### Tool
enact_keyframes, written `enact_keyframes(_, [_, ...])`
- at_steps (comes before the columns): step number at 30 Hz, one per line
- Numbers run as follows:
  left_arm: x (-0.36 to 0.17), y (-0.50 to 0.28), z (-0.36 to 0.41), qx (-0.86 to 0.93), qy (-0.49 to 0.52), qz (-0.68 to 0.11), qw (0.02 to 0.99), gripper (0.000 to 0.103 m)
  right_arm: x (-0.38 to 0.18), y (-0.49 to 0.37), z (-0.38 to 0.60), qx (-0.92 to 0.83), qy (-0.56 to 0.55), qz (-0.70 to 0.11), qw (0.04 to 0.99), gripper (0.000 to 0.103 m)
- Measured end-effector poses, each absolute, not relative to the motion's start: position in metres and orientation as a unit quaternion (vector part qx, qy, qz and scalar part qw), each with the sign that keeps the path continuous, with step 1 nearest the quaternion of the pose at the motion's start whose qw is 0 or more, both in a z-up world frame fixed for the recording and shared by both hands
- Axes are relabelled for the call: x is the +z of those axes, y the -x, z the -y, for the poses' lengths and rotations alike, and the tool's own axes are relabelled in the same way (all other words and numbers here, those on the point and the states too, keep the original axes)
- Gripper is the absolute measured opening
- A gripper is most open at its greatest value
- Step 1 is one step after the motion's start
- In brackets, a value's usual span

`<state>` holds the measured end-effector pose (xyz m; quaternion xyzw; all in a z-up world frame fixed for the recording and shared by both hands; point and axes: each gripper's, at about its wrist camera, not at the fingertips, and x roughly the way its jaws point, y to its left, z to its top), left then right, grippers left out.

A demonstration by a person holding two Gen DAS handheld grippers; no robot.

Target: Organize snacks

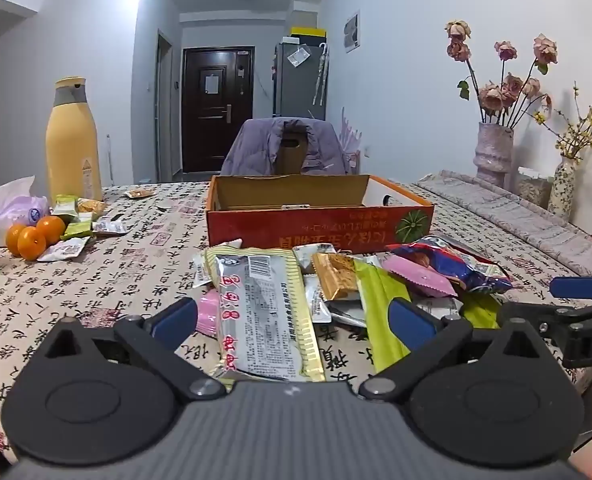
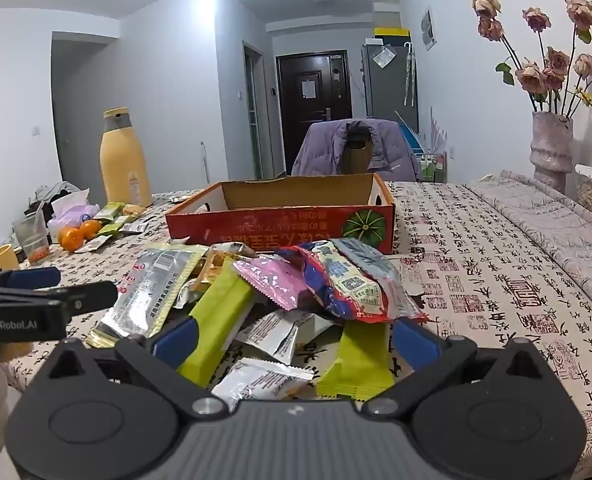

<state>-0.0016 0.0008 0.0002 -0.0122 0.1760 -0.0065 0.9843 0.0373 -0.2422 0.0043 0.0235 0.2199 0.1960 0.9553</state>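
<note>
Pile: my snacks [image 2: 279,300] lie heaped on the desk [image 2: 496,280], just in front of the box [image 2: 279,222].
Box: red carton, open on top, nothing visible inside from here; the likely place for the packets.
Left gripper [image 1: 291,320]: jaws spread wide, holding nothing, one on each side of the silver pack [image 1: 259,312] at the pile's near edge.
Right gripper [image 2: 293,338]: jaws also apart and empty, straddling the green bars [image 2: 219,316] and small white sachets.
Handling, silver pack: I judge it light, flat, crinkly film; slippery. Best pinched across its short width, near mid-length, so it does not droop.
Handling, green bars: stiffer, boxy wrappers; should take a firm squeeze across the narrow sides.
Handling, red bag [image 2: 348,284]: puffy, probably crushable contents; take it by a sealed end seam, gently.
Risk: packets overlap, so lifting one may drag its neighbours.
Strays: more packets [image 1: 75,220] lie left of the box, beside the oranges [image 1: 35,236].
</note>
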Motion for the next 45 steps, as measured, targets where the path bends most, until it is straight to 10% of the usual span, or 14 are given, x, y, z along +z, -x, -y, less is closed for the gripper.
enact_keyframes(45, [-0.004,-0.017,-0.002,-0.01,0.03,-0.211,0.977,0.103,0.005,-0.059,0.243,0.183,-0.027,-0.266,0.946,0.103])
